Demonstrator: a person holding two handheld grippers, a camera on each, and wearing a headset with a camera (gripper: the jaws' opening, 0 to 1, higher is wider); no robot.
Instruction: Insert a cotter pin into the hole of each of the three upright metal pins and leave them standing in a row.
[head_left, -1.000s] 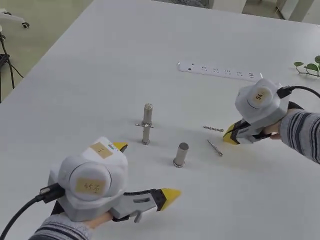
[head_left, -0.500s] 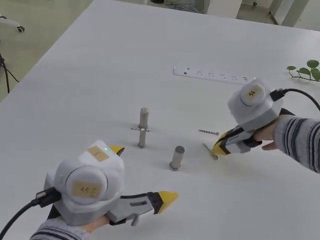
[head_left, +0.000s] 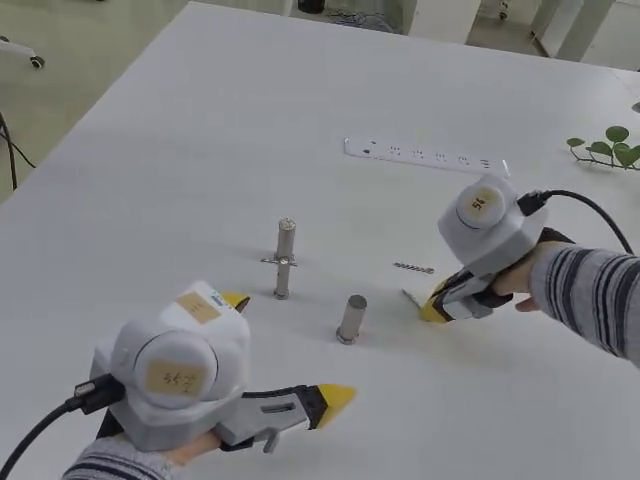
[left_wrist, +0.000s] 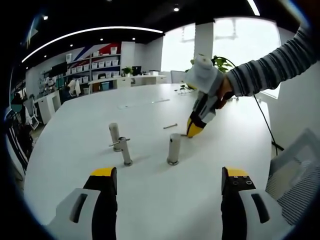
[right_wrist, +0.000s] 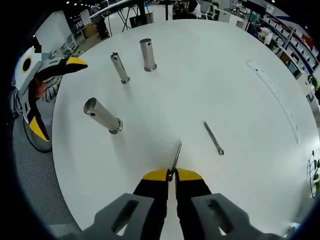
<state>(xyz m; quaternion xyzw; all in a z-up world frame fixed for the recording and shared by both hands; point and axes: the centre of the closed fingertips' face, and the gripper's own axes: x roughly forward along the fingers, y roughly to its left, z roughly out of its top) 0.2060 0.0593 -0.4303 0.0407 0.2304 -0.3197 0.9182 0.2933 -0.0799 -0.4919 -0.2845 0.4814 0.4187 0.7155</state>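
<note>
Yellow jaw tips of the right hand-held gripper (right_wrist: 171, 174) are drawn together on the near end of a cotter pin (right_wrist: 175, 159), low in the centre of the right gripper view. It's pinched, but the pin lies flat on the white tabletop (right_wrist: 225, 75), not yet lifted. A spare cotter pin (right_wrist: 213, 138) lies just to its right.

In the head view, three metal pins stand upright mid-frame. The middle pin (head_left: 283, 278) already carries a cotter pin through it like a little crossbar. The back pin (head_left: 286, 238), just above it in frame, and the front pin (head_left: 352, 318), to the lower right, both look bare. At lower left, the left hand-held gripper (head_left: 287, 347) has its jaws spread wide on nothing, well apart from the pins.

I'd judge one of three done, with the pick-up for the second in hand. The next move calls for a clean lift, then turning the cotter pin level and lining its tip up with a bare pin's cross hole, which is too small to make out here. A sideways shove could tip that pin, so the open gripper may need to steady it.
</note>
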